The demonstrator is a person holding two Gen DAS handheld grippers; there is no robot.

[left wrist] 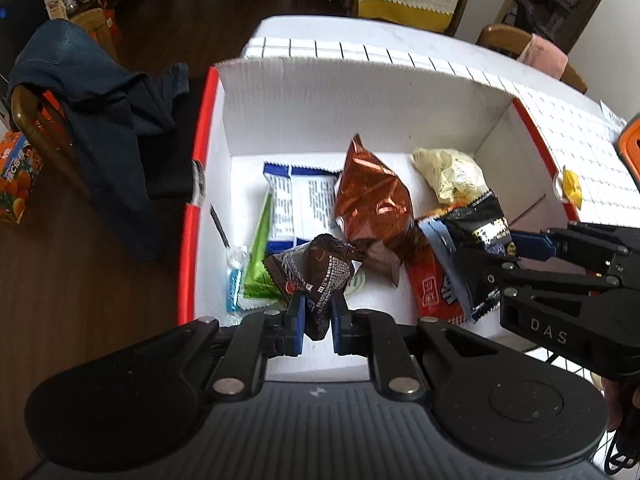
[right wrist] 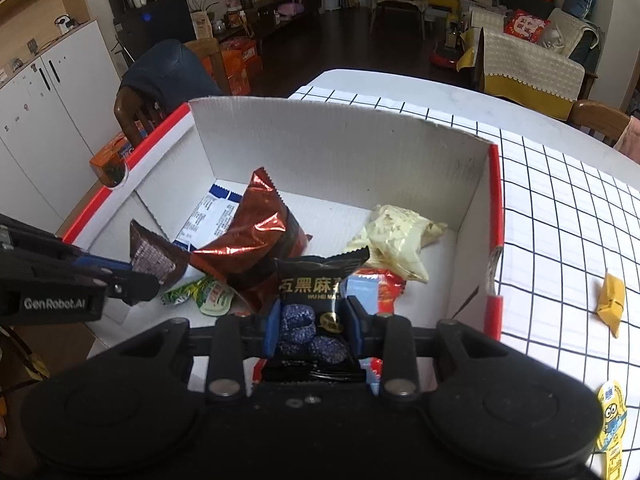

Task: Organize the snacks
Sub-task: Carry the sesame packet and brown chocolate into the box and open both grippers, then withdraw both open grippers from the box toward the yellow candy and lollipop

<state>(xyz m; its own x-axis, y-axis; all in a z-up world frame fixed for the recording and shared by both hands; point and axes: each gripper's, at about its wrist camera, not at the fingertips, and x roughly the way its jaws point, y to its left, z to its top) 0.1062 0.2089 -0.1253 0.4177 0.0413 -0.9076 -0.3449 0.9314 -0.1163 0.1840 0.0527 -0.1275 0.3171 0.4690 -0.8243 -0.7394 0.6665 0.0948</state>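
Now the left tool [left wrist: 317, 312] is pinching a dark brown snack packet [left wrist: 316, 276] between its blue pads, and the right tool [right wrist: 313, 322] is clamping a black sesame-ball packet [right wrist: 316, 312] the same way. Both are tilting steeply downward over the open white box with red edges [right wrist: 340, 136], which is sitting on the checked desk [right wrist: 560, 216]. Inside it a copper foil bag [left wrist: 374, 200], a pale yellow bag [left wrist: 450, 174], a blue-and-white packet [left wrist: 304, 200] and a green sachet [left wrist: 260, 268] are lying loosely. Judging by this, the step in hand is dropping two snacks into the box; next, each tool is needing to open above a free patch of floor. A small yellow wrapped snack [right wrist: 611, 300] is waiting outside on the desk.
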